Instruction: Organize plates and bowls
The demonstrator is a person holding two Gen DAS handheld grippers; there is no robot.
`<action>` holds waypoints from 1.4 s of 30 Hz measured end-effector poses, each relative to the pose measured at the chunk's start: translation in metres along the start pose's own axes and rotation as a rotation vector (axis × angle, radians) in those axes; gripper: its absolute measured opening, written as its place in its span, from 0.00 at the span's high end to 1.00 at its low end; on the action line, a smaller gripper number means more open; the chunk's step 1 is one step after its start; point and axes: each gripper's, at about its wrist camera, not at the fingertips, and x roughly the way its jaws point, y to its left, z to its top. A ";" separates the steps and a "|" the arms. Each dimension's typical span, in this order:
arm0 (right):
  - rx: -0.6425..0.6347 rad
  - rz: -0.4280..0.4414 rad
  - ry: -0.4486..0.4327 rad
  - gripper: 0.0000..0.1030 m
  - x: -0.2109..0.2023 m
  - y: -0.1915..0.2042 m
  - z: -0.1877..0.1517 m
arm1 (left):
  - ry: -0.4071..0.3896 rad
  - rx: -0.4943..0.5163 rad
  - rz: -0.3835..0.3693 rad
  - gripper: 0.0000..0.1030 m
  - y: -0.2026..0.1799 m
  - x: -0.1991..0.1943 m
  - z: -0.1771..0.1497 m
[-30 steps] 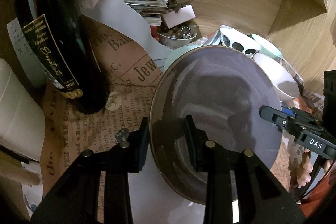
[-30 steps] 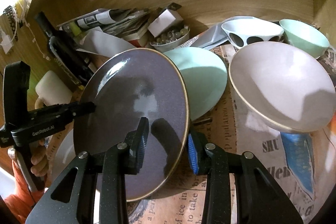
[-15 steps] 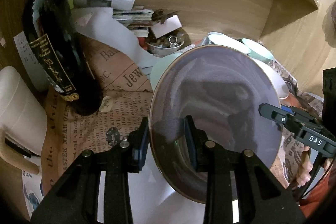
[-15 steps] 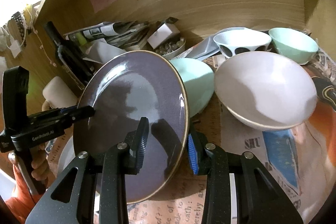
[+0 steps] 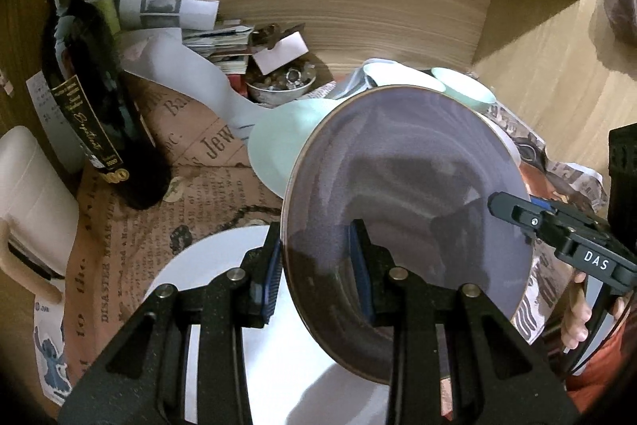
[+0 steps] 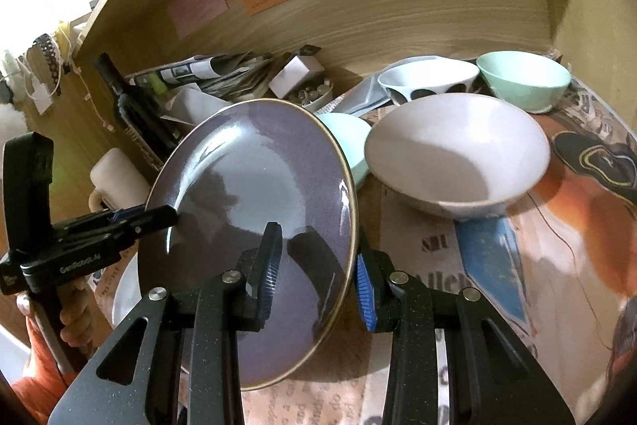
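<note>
both grippers clamp one purple plate (image 5: 402,194) by opposite rims and hold it tilted above the newspaper-covered desk. the left gripper (image 5: 316,265) has one pad under the plate's left rim and one on its face; the right gripper (image 6: 318,265) pinches the right rim the same way — its blue pad sits just outside the gold edge. a white plate (image 5: 223,265) lies flat on the paper below, at the near left. behind the purple plate a mint plate (image 5: 278,146) rests on the paper. to the right stands a big white bowl (image 6: 458,154); farther back are a spotted bowl (image 6: 428,80) and a mint bowl (image 6: 521,78) — side by side. a wine bottle (image 5: 91,106) stands far left.
</note>
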 end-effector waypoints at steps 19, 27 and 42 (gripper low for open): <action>0.038 -0.027 -0.011 0.69 -0.035 -0.029 -0.028 | 0.021 0.028 -0.015 0.69 -0.052 0.001 -0.023; 0.058 -0.054 -0.017 0.69 -0.046 -0.045 -0.038 | 0.066 0.037 -0.037 0.69 -0.071 0.011 -0.029; 0.105 -0.117 0.033 0.68 -0.051 -0.073 -0.054 | 0.156 0.095 -0.074 0.69 -0.102 0.036 -0.038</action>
